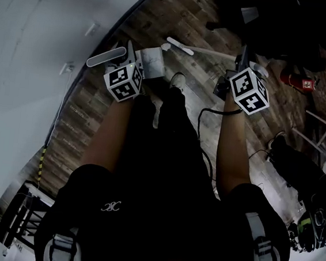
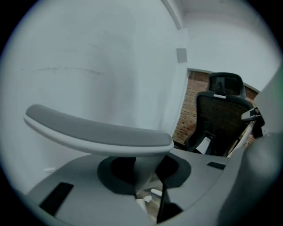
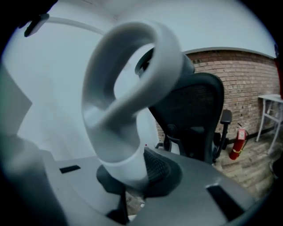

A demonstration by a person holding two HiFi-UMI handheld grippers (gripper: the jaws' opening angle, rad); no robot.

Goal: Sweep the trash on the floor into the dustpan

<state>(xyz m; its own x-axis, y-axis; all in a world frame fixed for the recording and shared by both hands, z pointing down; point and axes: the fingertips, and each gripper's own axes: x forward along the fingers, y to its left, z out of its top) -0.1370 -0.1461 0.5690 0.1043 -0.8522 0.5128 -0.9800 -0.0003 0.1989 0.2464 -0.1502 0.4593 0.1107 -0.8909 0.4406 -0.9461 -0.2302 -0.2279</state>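
left gripper view shows the left gripper (image 2: 138, 178) clamped on the stem of a grey flat bar-shaped handle (image 2: 95, 132), whose crossbar lies across the middle of the frame in front of a plain white wall (image 2: 88, 57). through the gap between the jaws, at the bottom centre, a strip of brown wooden plank floor (image 2: 152, 183) shows with small pale scraps (image 2: 154, 193) lying on it. a black office chair (image 2: 221, 119) stands at the right against a red brick wall (image 2: 188, 117).

right gripper view has the right gripper (image 3: 132, 183) closed on the base of a grey loop-shaped handle (image 3: 128, 97), which rises tilted to the upper centre. a red fire extinguisher (image 3: 239, 143) stands on the floor at the right, just beside the chair.

head view, looking steeply down, puts both grippers in the upper half, well apart, with the person's dark-clothed body filling the lower centre. a light grey dustpan (image 1: 151, 62) sits on the floor at the upper centre, just right of the left gripper and above a shoe (image 1: 178, 80). a pale rod (image 1: 214, 53) runs across the floor from near the dustpan toward the right gripper.
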